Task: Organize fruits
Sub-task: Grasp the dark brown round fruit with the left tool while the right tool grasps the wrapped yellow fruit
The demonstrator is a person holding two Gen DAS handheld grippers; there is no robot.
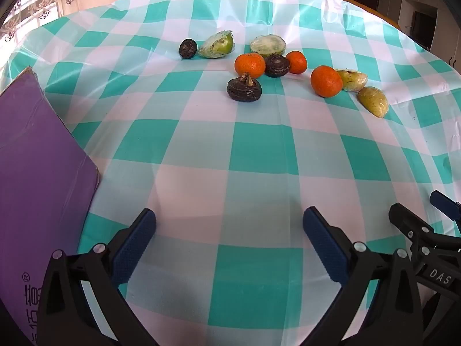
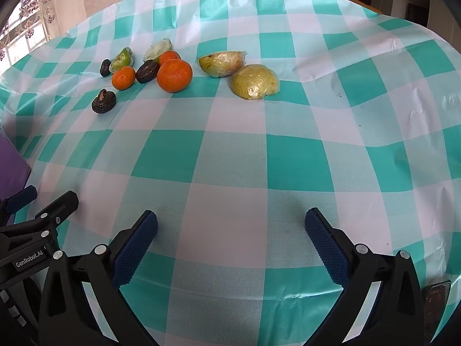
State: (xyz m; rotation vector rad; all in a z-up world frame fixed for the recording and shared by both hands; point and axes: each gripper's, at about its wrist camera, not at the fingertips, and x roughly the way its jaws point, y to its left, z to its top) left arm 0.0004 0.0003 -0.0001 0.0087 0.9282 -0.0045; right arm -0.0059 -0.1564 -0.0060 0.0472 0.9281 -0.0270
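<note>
Fruits lie in a loose group on the far part of the checked tablecloth (image 1: 230, 158). There are three oranges, such as a large one (image 1: 326, 81) (image 2: 174, 75), three dark brown water chestnuts, such as the nearest one (image 1: 244, 87) (image 2: 103, 101), and several plastic-wrapped green and yellow fruit halves, such as a yellow half (image 2: 255, 85) (image 1: 372, 101) and a green half (image 1: 217, 44) (image 2: 122, 59). My left gripper (image 1: 229, 225) is open and empty, well short of the fruits. My right gripper (image 2: 230, 226) is open and empty, also near the table's front.
A purple cardboard box (image 1: 37, 178) stands at the left of the table, its corner showing in the right wrist view (image 2: 11, 161). The right gripper shows at the left view's right edge (image 1: 426, 230). The left gripper shows at the right view's left edge (image 2: 37, 216).
</note>
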